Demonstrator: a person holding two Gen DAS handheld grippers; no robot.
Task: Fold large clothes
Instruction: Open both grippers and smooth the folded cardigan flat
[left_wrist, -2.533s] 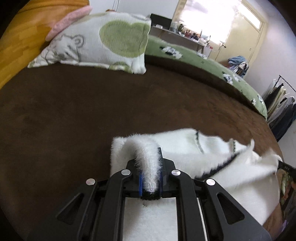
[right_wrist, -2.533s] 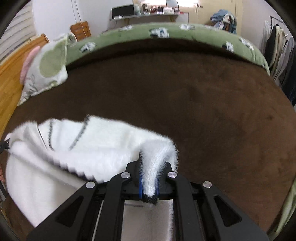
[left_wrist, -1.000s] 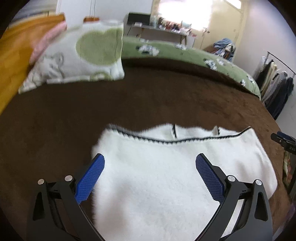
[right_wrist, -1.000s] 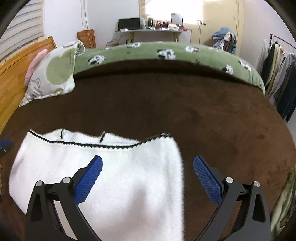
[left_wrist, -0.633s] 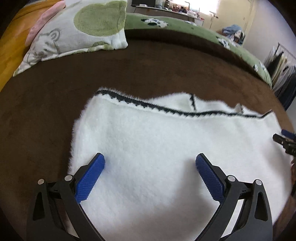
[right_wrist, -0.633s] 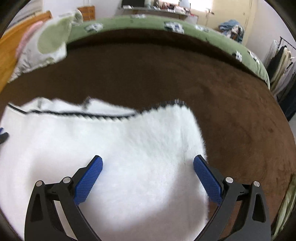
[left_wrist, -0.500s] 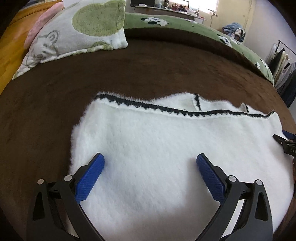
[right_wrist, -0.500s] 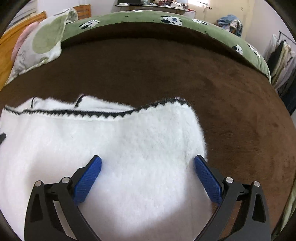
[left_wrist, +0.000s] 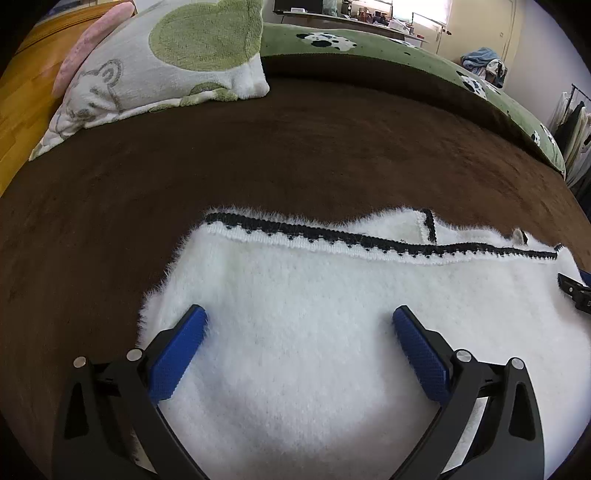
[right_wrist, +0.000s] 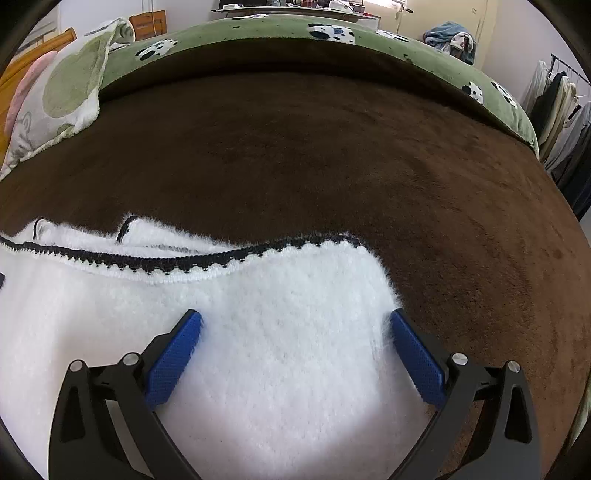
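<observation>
Daylight pours from the window beyond the far side of the bed, blown out to glare. The white sweater nears overexposure; the brown bed stays dim. Both views are sharp, bowed by fisheye, with black corners.

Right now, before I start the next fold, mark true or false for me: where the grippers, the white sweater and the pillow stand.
1. Both grippers are open. True: the left gripper and right gripper hold nothing.
2. The white sweater hangs in the air. False: it lies flat on the brown bedspread.
3. Its black trim runs along the far edge. True.
4. The pillow rests on the sweater. False: it sits apart, far left.
</observation>
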